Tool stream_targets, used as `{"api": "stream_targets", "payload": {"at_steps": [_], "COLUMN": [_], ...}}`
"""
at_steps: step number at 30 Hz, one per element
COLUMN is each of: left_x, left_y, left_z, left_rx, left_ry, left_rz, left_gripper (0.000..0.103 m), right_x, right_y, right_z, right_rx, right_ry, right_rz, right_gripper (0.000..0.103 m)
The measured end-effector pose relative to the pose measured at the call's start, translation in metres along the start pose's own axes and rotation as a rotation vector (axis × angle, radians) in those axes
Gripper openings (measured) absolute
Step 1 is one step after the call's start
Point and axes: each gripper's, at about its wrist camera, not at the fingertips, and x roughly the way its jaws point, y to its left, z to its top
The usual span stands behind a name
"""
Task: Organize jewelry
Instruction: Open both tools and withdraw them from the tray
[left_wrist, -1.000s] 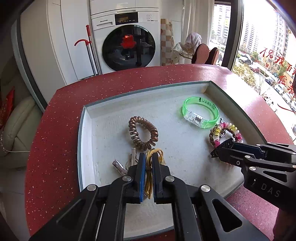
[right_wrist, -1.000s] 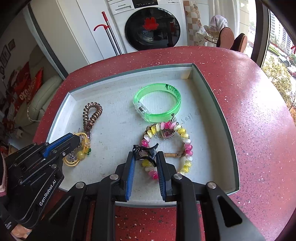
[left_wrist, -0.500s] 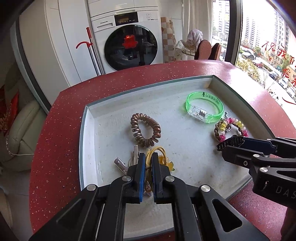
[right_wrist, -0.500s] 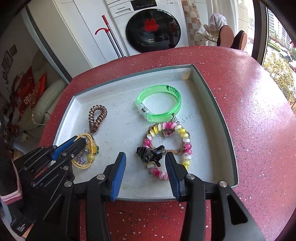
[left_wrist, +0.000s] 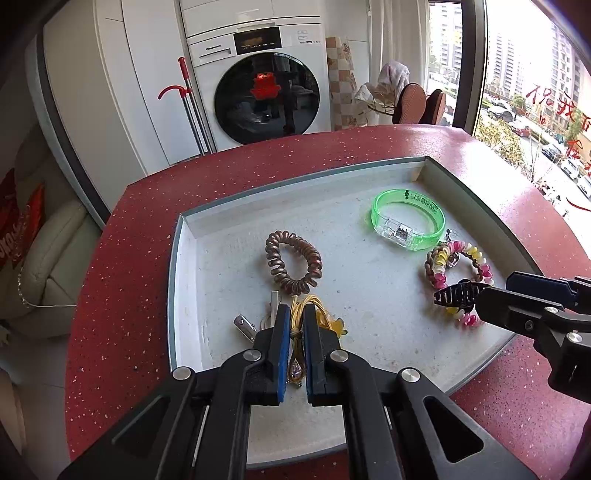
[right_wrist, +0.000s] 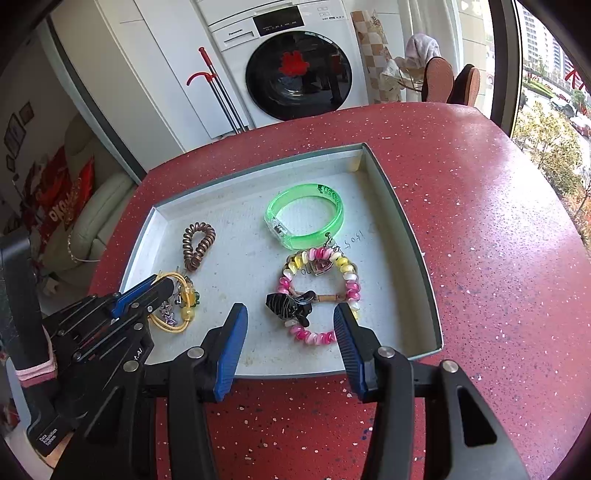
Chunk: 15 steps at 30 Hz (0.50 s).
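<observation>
The left gripper (left_wrist: 295, 325) is clamped on the yellow cord bracelet (right_wrist: 176, 306), its blue-padded jaws pinching the loop near the tray's front left corner, with a small sparkly charm hanging between the fingers and a yellow bead just to the right of them. A couple of silver hair clips (left_wrist: 245, 326) lie right beside the left finger. The right gripper (right_wrist: 290, 325) stands wide open at the tray's near edge, its fingers apart on either side of a black claw clip (right_wrist: 290, 304), touching neither it nor anything else as far as the views show. That clip rests on the near left part of the pink, white and yellow beaded bracelet (right_wrist: 349, 284) (a heart-shaped charm sits at the bracelet's far side). Just beyond the beads, almost touching them, lies the translucent green bangle (right_wrist: 306, 216). A brown spiral hair tie (left_wrist: 293, 267) lies just beyond the yellow cord, towards the tray's left half. Everything sits in the shallow pale tray (right_wrist: 402, 236), which rests on a red speckled table (right_wrist: 480, 229); a white washing machine (right_wrist: 295, 62) stands beyond the table.
</observation>
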Motion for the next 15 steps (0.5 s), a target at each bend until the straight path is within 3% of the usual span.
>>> {"api": "stream_targets", "payload": {"at_steps": [15], "left_x": [-0.0059], "left_y": [0.0025], "left_z": [0.0056], "left_rx": [-0.009], "left_ry": [-0.011], "left_rz": [-0.013], "left_gripper": [0.024], "right_x": [-0.0060], "right_y": [-0.0058], "right_z": [0.0024], "right_rx": [0.004], "right_ry": [0.009], "right_rz": [-0.008], "right_gripper": [0.053]}}
